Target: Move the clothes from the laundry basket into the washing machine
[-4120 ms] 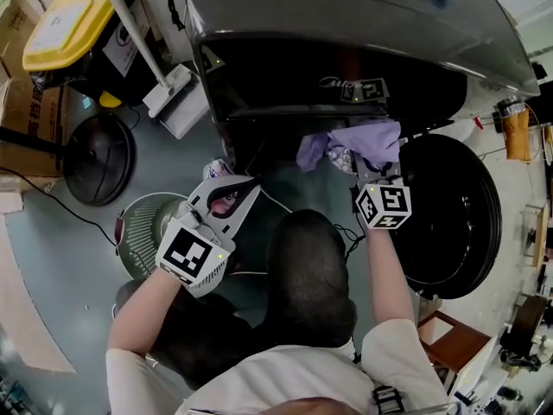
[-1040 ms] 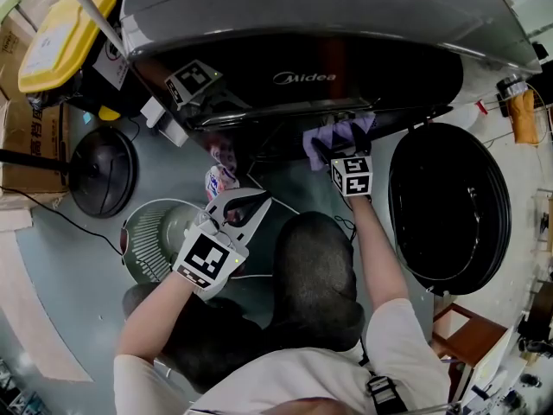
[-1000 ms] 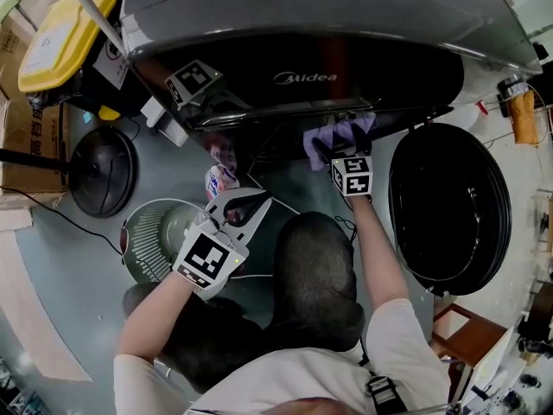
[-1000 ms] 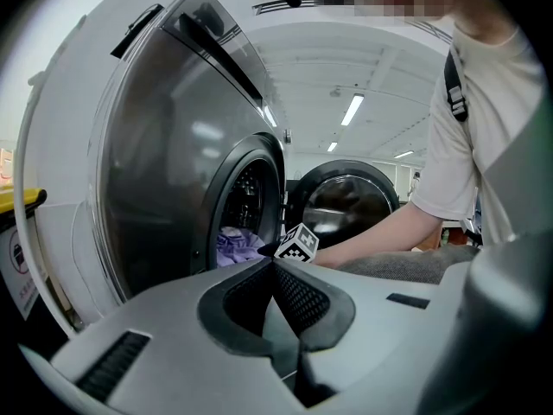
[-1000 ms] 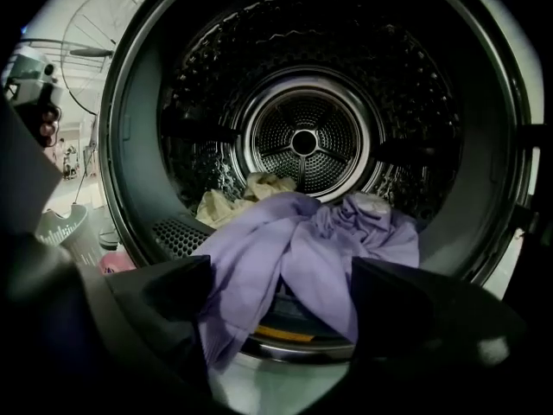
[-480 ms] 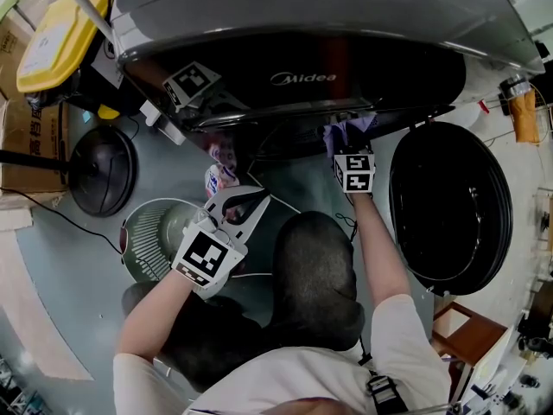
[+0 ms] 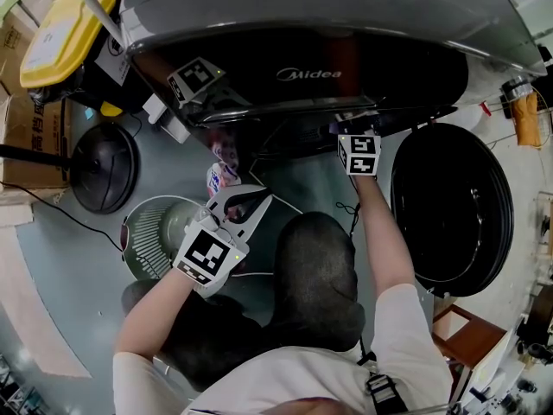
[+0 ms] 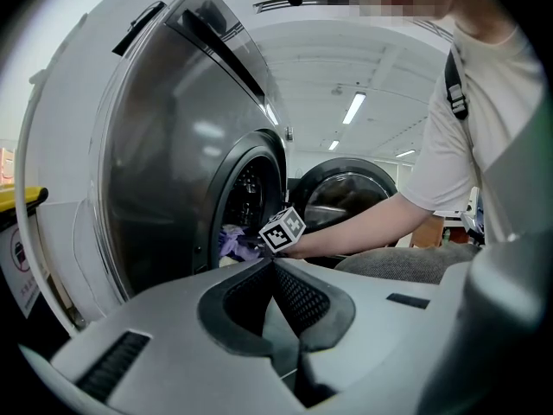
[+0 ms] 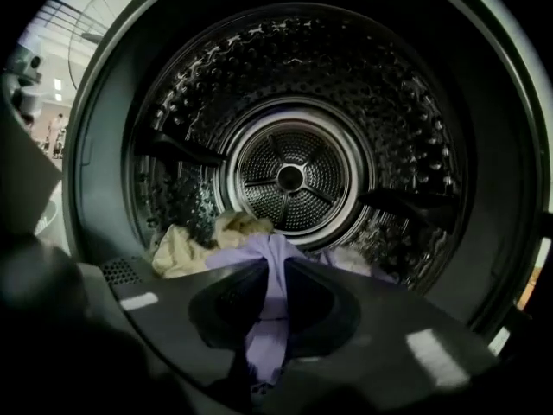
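My right gripper (image 9: 275,262) is at the mouth of the washing machine drum (image 9: 289,175), shut on a purple garment (image 9: 238,254) that runs down between its pads; its jaws have just been closing. A yellow cloth (image 9: 194,245) lies in the drum behind it. In the head view only the right gripper's marker cube (image 7: 359,154) shows, under the machine's front (image 7: 294,24). My left gripper (image 7: 255,195) hangs shut over the round laundry basket (image 7: 151,232), with nothing seen between its jaws. A patterned garment (image 7: 220,175) lies by the basket's far side.
The round machine door (image 7: 449,210) stands open at the right. A yellow-lidded bin (image 7: 65,20), cardboard boxes (image 7: 26,119) and a black round base (image 7: 104,167) crowd the left. The person's knee (image 7: 315,266) lies between the two arms.
The right gripper has moved up toward the machine's opening, and the purple garment has gone from the head view under the machine's front. The left gripper has stayed put.
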`<action>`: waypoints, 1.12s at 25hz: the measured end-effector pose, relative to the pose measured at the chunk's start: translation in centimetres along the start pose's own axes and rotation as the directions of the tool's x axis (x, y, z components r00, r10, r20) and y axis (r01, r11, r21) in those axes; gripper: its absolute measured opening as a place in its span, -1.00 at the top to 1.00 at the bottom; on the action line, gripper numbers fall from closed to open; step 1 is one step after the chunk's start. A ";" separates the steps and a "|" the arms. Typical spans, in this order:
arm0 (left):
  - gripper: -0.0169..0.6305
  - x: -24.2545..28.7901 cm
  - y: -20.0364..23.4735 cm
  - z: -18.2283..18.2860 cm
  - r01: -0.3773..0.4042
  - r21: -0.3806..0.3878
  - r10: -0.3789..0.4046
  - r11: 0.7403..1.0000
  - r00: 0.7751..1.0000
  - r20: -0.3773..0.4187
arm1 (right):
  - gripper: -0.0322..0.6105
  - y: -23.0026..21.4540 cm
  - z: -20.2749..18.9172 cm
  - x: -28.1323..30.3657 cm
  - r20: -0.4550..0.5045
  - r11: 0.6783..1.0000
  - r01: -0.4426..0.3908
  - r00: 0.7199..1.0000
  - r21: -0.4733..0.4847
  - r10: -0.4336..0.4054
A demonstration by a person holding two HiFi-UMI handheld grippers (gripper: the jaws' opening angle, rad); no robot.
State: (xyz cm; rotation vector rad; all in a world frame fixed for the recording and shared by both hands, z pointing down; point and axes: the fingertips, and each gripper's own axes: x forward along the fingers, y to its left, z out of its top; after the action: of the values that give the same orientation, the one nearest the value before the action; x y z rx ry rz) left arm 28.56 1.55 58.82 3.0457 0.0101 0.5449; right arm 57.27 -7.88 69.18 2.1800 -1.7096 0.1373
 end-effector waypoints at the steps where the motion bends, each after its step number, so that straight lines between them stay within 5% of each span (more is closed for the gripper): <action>1: 0.93 0.0 0.0 0.0 -0.001 0.000 0.001 1.000 1.000 0.000 | 0.72 -0.6 0.8 0.3 0.019 1.000 0.012 1.000 -0.001 -0.012; 9: 0.93 0.0 -0.2 -0.3 -0.002 -0.001 0.002 1.000 1.000 -0.002 | 0.72 -3.6 7.5 0.6 0.216 0.989 0.147 0.965 0.021 -0.148; 12: 0.93 0.1 -0.1 -0.1 0.000 0.000 0.000 1.000 1.000 0.002 | 0.65 -2.3 4.5 2.5 0.080 0.993 0.109 0.991 0.033 -0.111; 14: 0.93 0.1 0.0 0.1 -0.001 -0.001 0.001 1.000 1.000 0.005 | -0.16 -0.7 1.8 3.7 -0.052 0.997 0.036 0.998 0.070 -0.032; 18: 0.93 -0.1 0.3 -0.3 -0.007 -0.010 0.007 1.000 1.000 -0.001 | -0.24 -0.6 -1.5 2.6 -0.104 0.998 0.016 0.995 0.064 -0.009; 28: 0.93 -0.2 0.4 0.0 -0.002 -0.011 0.002 1.000 1.000 0.006 | -0.24 -0.3 -2.4 0.6 -0.102 0.997 0.008 0.995 0.072 -0.001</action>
State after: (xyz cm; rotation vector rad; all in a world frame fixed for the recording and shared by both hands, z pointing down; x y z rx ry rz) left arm 28.38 1.16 58.76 3.0367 0.0030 0.5337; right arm 58.06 -7.58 71.55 2.1885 -1.6679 0.3086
